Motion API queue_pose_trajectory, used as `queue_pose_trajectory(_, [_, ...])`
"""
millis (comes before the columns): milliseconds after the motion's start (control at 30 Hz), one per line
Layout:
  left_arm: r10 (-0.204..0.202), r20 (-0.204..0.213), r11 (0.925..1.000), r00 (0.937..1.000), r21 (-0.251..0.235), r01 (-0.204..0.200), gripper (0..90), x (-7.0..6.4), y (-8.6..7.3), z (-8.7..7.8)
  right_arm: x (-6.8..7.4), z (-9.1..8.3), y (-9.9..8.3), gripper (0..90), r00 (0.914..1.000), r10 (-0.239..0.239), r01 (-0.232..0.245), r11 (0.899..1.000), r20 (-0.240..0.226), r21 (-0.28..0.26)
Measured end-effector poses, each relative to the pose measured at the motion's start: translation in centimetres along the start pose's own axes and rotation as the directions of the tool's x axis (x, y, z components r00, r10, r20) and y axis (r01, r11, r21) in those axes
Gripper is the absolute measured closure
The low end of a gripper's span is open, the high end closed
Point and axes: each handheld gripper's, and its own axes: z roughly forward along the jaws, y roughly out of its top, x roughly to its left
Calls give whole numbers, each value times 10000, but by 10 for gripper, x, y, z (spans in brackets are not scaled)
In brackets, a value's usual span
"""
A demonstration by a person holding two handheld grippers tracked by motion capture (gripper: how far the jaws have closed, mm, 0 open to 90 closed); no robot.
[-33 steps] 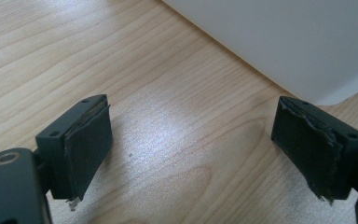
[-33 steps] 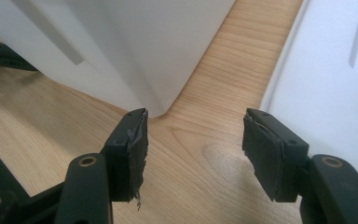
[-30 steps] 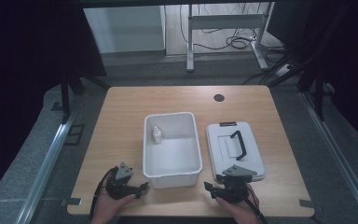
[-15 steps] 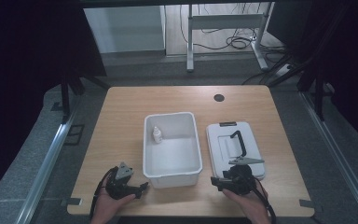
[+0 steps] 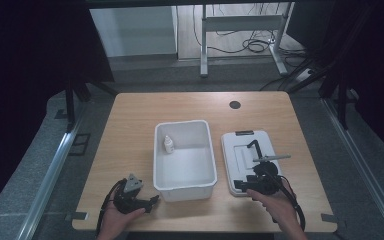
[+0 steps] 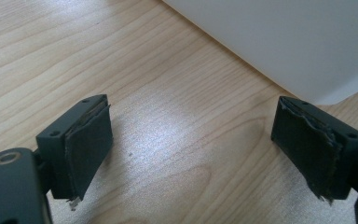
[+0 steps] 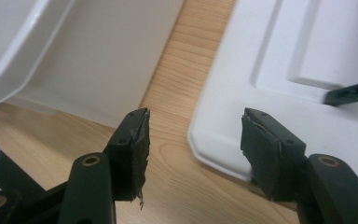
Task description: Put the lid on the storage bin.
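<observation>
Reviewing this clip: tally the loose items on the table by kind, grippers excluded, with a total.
White bin: 1
White lid with black handle: 1
Small white bottle inside the bin: 1
Total: 3

The table [image 6: 135, 93] is pale grained wood with a soft sheen, the bin [image 5: 184, 155] and lid [image 7: 279, 93] smooth white plastic, the gripper pads [image 6: 89, 149] matt black, frayed at the edges.

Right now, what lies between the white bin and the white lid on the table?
Only a bare strip of wooden table separates the white bin from the white lid, as the high view and right gripper view show.
</observation>
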Motion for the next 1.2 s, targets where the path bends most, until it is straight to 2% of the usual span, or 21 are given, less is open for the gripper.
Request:
queue_pose_trajectory(600, [24, -2, 10000, 10000, -1, -24, 123, 0, 0, 0, -16, -19, 19, 440, 9969, 10, -37, 9994, 784, 344])
queue_pose_trajectory(1200, [-36, -1, 10000, 10000, -28, 36, 123, 0, 0, 0, -27, -34, 46, 453, 9938, -8, -49, 9987, 1114, 508])
